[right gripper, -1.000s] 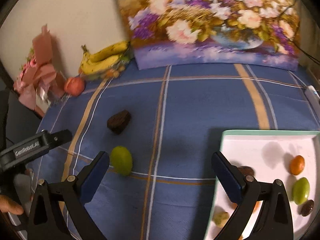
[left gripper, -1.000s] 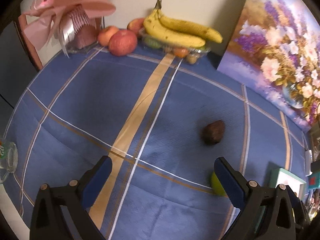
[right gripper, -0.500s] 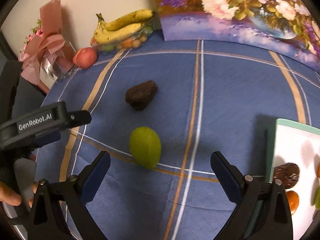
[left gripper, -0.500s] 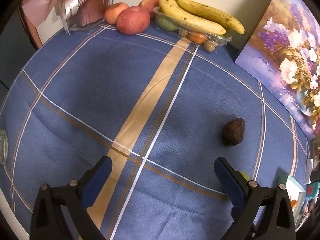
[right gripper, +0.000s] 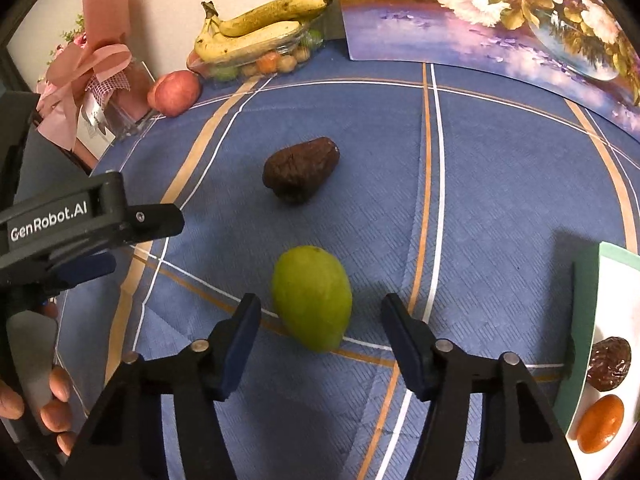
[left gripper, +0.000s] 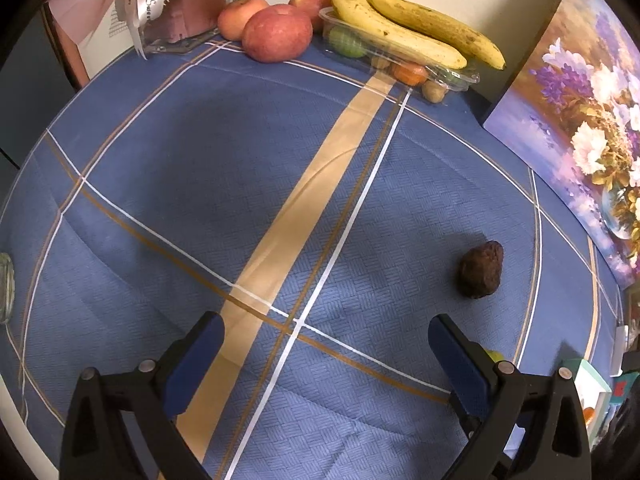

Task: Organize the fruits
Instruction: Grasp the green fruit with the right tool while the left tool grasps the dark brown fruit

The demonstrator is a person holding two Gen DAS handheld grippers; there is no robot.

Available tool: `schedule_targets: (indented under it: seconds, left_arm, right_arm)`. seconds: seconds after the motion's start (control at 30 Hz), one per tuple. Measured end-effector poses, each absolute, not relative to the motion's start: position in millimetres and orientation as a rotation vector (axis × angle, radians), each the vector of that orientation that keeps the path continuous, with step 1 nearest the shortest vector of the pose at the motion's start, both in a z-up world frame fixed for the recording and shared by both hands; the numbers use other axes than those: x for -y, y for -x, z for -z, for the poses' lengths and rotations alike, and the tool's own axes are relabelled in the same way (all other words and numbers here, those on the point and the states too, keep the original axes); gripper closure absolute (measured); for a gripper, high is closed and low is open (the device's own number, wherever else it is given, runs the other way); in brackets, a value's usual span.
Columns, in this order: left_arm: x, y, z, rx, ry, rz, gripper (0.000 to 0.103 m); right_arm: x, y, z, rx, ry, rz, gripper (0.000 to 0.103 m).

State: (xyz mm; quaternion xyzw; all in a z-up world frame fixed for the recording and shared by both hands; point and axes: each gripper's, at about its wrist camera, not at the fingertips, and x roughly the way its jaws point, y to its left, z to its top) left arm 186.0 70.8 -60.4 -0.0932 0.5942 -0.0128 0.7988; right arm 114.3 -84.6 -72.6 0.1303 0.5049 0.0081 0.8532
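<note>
The right gripper [right gripper: 320, 322] is spreading its fingers around the smooth green egg-shaped fruit [right gripper: 312, 298]; the wrinkled dark brown avocado [right gripper: 301, 169] is lying farther off on the woven blue counter [right gripper: 500, 184], and the left gripper [left gripper: 326, 344] is gaping empty.

Green fruit [right gripper: 312, 298] lying nr dark avocado [right gripper: 301, 169].

Three apples [left gripper: 277, 32], two bananas [left gripper: 404, 28] (bunched)

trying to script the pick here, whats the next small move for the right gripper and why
Probably ease the right gripper forward and down a little, then close. Its jaws stand open on either side of the green fruit, but the pads reach only its near end. The white tray to the right looks like the likely drop spot.
</note>
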Motion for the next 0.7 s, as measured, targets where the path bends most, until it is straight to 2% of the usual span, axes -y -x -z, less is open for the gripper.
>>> schedule_targets:
  seconds: [0.1, 0.23, 0.7]
  left_arm:
    - [-70.2, -185.4, 60.3, -1.273, 0.194, 0.025, 0.000]
    - [-68.2, -184.9, 59.8, -1.271, 0.191, 0.021, 0.000]
    - [-39.3, -186.8, 56.2, -1.232, 0.320, 0.173, 0.000]
  right_arm:
    - [83.4, -117.0, 73.2, -1.057, -0.276, -0.013, 0.050]
    - [82.8, -118.3, 72.3, -1.049, -0.294, -0.027, 0.062]
    - [132.1, -100.8, 53.2, -0.993, -0.439, 0.026, 0.062]
